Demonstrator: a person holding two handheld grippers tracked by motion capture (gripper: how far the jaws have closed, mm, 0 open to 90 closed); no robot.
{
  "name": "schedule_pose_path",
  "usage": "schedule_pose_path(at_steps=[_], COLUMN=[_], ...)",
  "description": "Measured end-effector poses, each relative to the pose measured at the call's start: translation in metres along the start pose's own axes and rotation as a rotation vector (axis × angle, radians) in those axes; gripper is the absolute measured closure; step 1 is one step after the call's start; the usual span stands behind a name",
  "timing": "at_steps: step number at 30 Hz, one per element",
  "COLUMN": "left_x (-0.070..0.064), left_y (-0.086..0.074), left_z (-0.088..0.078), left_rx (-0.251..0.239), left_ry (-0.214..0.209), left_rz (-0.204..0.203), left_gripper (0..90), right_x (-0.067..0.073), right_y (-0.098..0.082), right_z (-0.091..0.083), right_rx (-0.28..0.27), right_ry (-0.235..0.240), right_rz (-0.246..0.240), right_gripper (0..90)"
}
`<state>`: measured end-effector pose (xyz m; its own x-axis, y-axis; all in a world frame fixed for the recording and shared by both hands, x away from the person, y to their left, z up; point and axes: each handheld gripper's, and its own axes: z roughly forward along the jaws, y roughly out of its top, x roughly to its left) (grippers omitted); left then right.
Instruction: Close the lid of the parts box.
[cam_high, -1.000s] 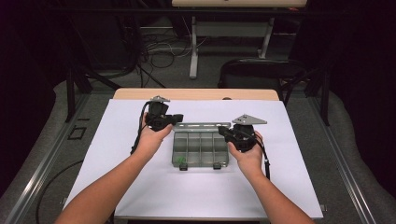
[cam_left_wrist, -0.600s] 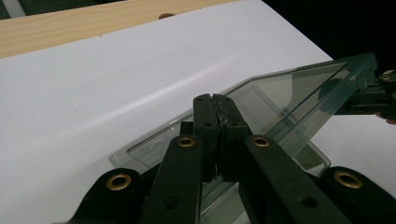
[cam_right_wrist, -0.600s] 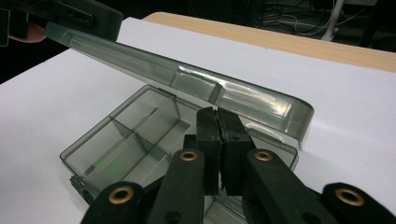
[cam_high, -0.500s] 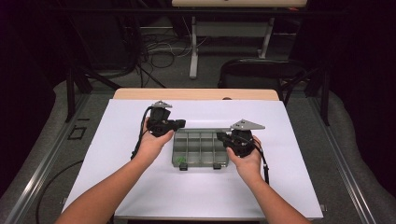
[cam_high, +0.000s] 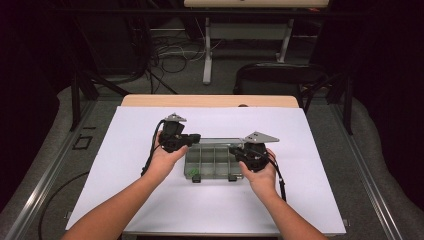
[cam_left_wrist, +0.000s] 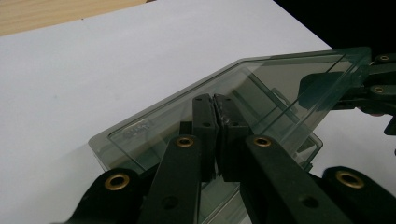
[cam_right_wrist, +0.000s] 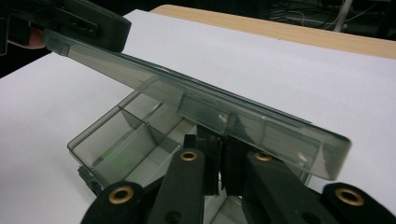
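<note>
A smoky clear compartment box (cam_high: 212, 162) lies on the white sheet, its hinged lid (cam_high: 220, 141) partly raised. My left gripper (cam_high: 196, 137) is at the box's left end, jaws shut together with nothing between them. In the left gripper view its tips (cam_left_wrist: 215, 100) meet the tilted lid (cam_left_wrist: 280, 79); over or under it I cannot tell. My right gripper (cam_high: 233, 150) is at the right end, also shut. In the right gripper view the lid (cam_right_wrist: 210, 109) crosses just above its tips (cam_right_wrist: 218, 144), over the open compartments (cam_right_wrist: 121, 140). A small green item (cam_high: 196, 175) lies in the front left compartment.
The white sheet (cam_high: 125, 150) covers most of the wooden table (cam_high: 210, 100). A dark chair (cam_high: 280, 75) stands beyond the far edge, with cables on the floor behind it. Cables trail from both grippers along the forearms.
Both hands have edged slightly toward the near side of the table, staying at the box's two ends. Both pairs of jaws remain shut.
</note>
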<state>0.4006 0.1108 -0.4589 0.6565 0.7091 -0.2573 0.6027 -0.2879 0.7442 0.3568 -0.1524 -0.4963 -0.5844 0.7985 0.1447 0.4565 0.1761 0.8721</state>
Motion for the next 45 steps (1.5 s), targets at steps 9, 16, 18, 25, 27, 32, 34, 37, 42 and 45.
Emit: schedule_pose_path(at_steps=[9, 16, 18, 25, 27, 32, 34, 37, 42, 45], left_x=[0.000, -0.001, -0.001, -0.002, -0.003, -0.003, -0.003, -0.004, -0.005, -0.006], left_y=[-0.007, -0.012, -0.012, -0.018, -0.019, -0.021, -0.022, -0.022, -0.025, -0.027], left_z=[0.001, 0.003, 0.003, 0.004, 0.004, 0.003, 0.003, 0.002, 0.003, 0.004], left_rx=[-0.002, -0.011, -0.007, -0.012, -0.010, -0.003, -0.004, 0.000, 0.001, 0.000], left_ry=[-0.005, 0.001, -0.002, -0.003, -0.006, -0.009, -0.006, -0.010, -0.014, -0.008], left_rz=[0.003, 0.000, 0.009, 0.009, 0.008, 0.018, 0.016, 0.018, 0.017, 0.024], left_gripper=[87.1, 87.1, 87.2, 87.1, 87.0, 86.9, 86.8, 86.7, 86.4, 86.4], right_x=[0.003, 0.004, 0.005, 0.006, 0.006, 0.008, 0.009, 0.012, 0.016, 0.018], right_y=[-0.006, -0.010, -0.011, -0.016, -0.018, -0.023, -0.024, -0.025, -0.028, -0.031], right_z=[0.002, 0.001, 0.001, 0.001, 0.000, 0.000, -0.001, -0.003, -0.005, -0.005], right_rx=[0.004, 0.005, 0.008, 0.009, 0.010, 0.024, 0.025, 0.028, 0.028, 0.035], right_ry=[0.004, 0.005, 0.002, 0.009, 0.010, 0.017, 0.026, 0.034, 0.046, 0.049], right_rz=[0.000, -0.004, -0.003, -0.001, 0.004, 0.001, 0.003, -0.006, -0.013, -0.013], right_gripper=[88.4, 88.4, 88.4, 88.4, 88.4, 88.4, 88.4, 88.4, 88.4, 88.4])
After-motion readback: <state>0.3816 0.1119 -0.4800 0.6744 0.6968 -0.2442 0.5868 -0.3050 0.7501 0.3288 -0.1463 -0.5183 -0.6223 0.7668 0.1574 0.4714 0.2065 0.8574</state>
